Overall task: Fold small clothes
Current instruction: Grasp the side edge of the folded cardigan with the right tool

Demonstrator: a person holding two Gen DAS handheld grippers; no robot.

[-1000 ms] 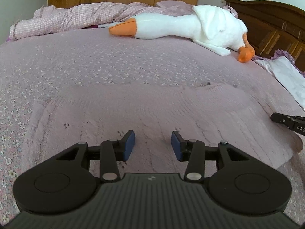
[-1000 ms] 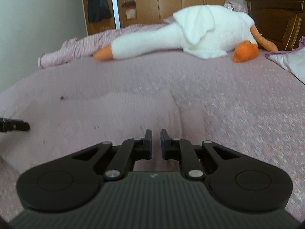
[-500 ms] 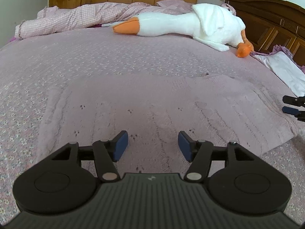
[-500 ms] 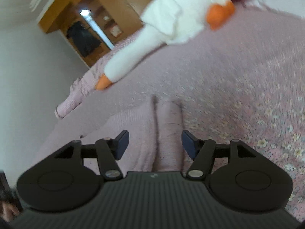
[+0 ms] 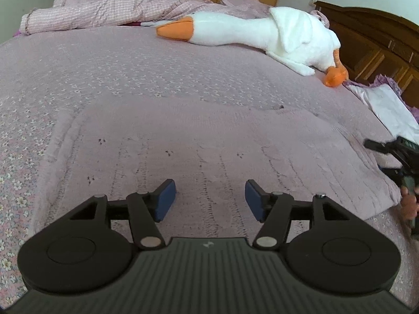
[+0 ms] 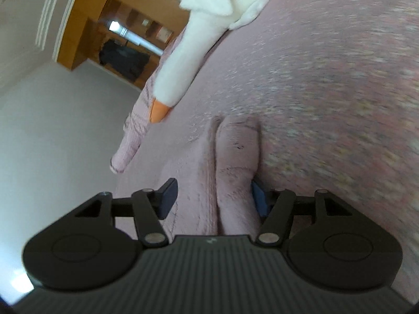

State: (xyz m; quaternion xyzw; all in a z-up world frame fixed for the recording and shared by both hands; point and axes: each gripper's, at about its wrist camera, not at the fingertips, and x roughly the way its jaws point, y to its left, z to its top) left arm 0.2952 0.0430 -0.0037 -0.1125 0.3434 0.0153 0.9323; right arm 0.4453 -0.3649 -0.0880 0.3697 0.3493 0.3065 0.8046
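Observation:
A pale pink knitted garment [image 5: 209, 144] lies spread flat on the bed. My left gripper [image 5: 209, 200] hovers open just above its near edge, nothing between the blue pads. In the right wrist view, strongly rolled, my right gripper [image 6: 213, 198] stands open around the garment's folded right edge [image 6: 235, 162], the cloth lying between the fingers without being pinched. The right gripper [image 5: 392, 157] also shows at the right edge of the left wrist view, beside the garment's right side, with a hand under it.
A big white plush goose [image 5: 262, 34] with an orange beak lies across the far side of the bed. A crumpled pink checked quilt [image 5: 104, 13] is behind it. White cloth [image 5: 387, 110] and a dark wooden headboard [image 5: 371, 41] sit at right. Wardrobes [image 6: 125, 34] line the back.
My right gripper went from shut to open, rolled onto its side and closed in on the garment's right edge. My left gripper opened wider and pulled back slightly.

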